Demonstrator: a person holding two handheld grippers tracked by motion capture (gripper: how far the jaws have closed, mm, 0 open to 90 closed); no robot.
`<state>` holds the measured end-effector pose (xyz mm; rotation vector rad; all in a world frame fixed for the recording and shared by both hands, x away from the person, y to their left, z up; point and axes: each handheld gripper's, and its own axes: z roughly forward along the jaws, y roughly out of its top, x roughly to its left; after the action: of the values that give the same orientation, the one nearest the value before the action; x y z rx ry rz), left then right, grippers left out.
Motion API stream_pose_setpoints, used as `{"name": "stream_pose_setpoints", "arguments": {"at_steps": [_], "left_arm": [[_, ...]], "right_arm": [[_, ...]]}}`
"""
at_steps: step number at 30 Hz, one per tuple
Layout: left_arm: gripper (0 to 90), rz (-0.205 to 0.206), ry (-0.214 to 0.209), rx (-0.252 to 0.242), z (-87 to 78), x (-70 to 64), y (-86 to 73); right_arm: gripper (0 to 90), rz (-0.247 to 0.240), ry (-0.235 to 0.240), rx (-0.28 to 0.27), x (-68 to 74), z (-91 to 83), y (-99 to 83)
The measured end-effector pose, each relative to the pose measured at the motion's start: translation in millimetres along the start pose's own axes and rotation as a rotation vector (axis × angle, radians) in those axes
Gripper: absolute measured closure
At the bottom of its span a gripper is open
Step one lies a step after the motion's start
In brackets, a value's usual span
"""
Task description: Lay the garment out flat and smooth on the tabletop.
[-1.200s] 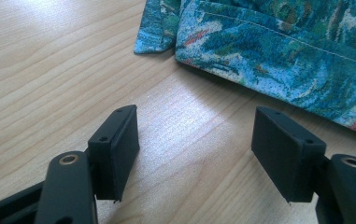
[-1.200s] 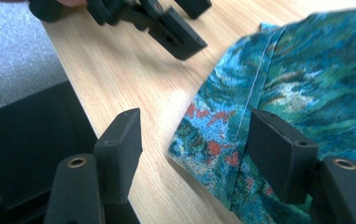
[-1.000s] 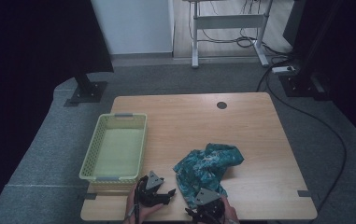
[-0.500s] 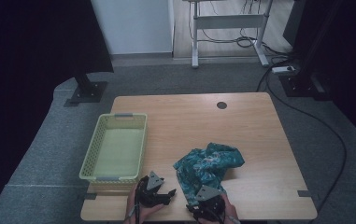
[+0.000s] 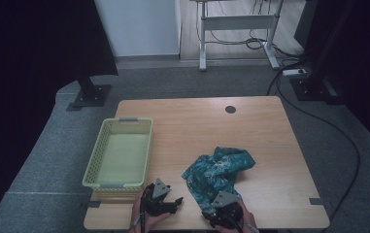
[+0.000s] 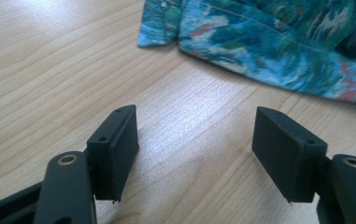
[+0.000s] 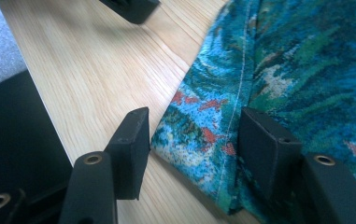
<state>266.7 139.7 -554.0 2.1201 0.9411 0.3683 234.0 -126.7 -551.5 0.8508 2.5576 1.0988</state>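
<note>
Pale green basket [image 5: 119, 154] on the left part of the wooden table [image 5: 265, 145], empty, long side running near to far. Round dark grommet hole [image 5: 230, 109] near the far edge. Beyond, grey carpet [image 5: 42, 155], white desk frame [image 5: 238, 29] with cables [image 5: 265, 43], a power strip [image 5: 294, 72] far right, black stand base [image 5: 91, 94] far left.

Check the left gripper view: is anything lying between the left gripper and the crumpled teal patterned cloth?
Nothing: the left gripper, jaws open, faces bare light wooden tabletop up to the crumpled teal patterned cloth, as the left gripper view shows.
</note>
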Motion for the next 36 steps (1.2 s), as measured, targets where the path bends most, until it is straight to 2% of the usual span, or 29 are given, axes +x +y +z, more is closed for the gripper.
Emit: {"name": "stream_pose_setpoints", "arguments": {"at_steps": [13,18,24,28,30,32,36], "left_arm": [[31.0,0.005,0.005,0.001,0.3,-1.0,0.0],[31.0,0.005,0.006,0.001,0.3,-1.2,0.0],[31.0,0.009,0.008,0.002,0.2,-2.1,-0.1],[31.1,0.008,0.007,0.002,0.2,-2.2,-0.1],[31.1,0.008,0.007,0.002,0.1,-2.3,-0.1],[31.2,0.008,0.007,0.002,0.1,-2.6,-0.1],[31.6,0.006,0.001,0.001,0.3,-2.9,0.0]], "right_arm": [[40.9,0.038,-0.046,-0.002,-29.5,-29.2,-28.2],[40.8,0.013,-0.063,-0.008,-31.7,-33.1,-34.0],[56.1,0.022,-0.078,-0.005,-36.8,-35.3,-33.8],[71.1,0.014,-0.098,0.009,-37.7,-36.6,-32.1],[78.6,0.015,-0.077,0.002,-38.7,-37.4,-32.5],[82.4,-0.001,-0.088,-0.001,-37.9,-39.0,-32.5],[83.7,-0.024,-0.094,-0.025,-35.6,-50.8,-27.3]]}}
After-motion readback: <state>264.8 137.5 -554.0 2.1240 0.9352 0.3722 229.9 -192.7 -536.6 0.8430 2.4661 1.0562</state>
